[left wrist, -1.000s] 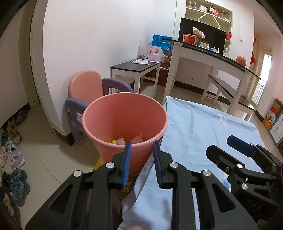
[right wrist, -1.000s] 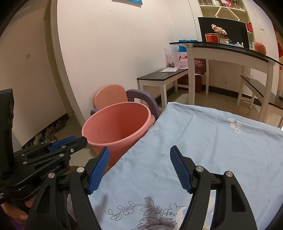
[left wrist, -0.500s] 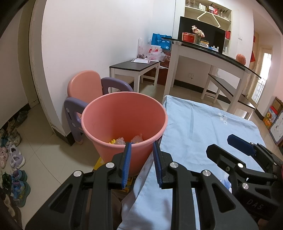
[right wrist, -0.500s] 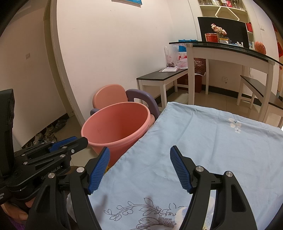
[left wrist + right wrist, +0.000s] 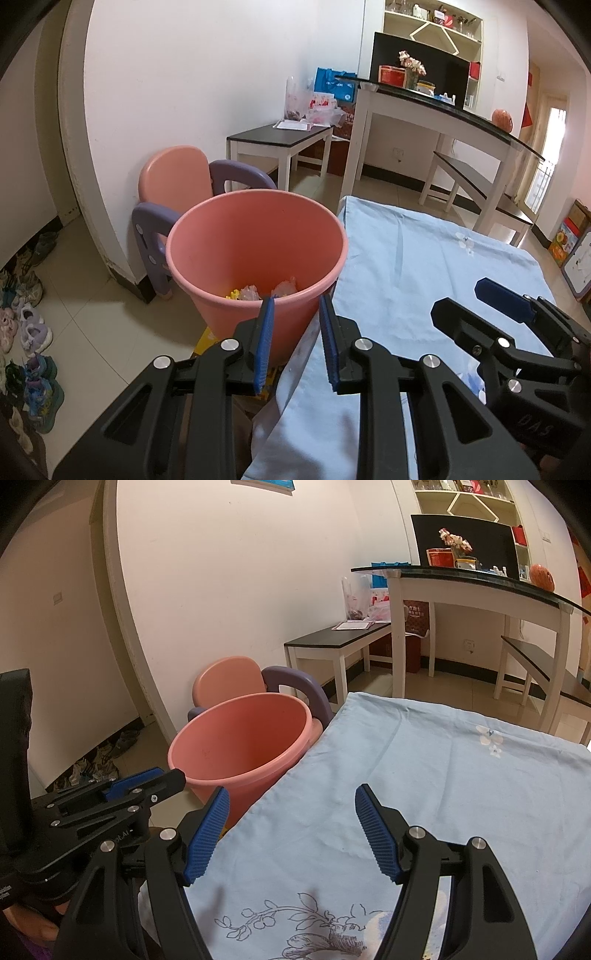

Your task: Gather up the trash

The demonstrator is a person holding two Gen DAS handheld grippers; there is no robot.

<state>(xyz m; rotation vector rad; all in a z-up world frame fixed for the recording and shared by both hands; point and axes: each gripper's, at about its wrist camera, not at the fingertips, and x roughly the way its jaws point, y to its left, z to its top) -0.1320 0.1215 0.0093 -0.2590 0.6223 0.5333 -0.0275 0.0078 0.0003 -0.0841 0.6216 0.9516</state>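
A pink plastic bucket (image 5: 258,229) (image 5: 240,738) stands on the floor against the left edge of a table covered with a light blue cloth (image 5: 424,266) (image 5: 424,775). Crumpled wrappers and scraps of trash (image 5: 258,291) lie at the bucket's bottom. My left gripper (image 5: 295,299) hovers just in front of the bucket's near rim, its blue pads a narrow gap apart with nothing between them. My right gripper (image 5: 291,790) is held over the cloth, wide open and empty. No loose trash shows on the cloth.
A pink and purple child's chair (image 5: 173,177) sits behind the bucket by the wall. Shoes (image 5: 26,332) line the floor at the left. A low black-topped bench (image 5: 280,134) and a tall white table (image 5: 443,110) stand farther back.
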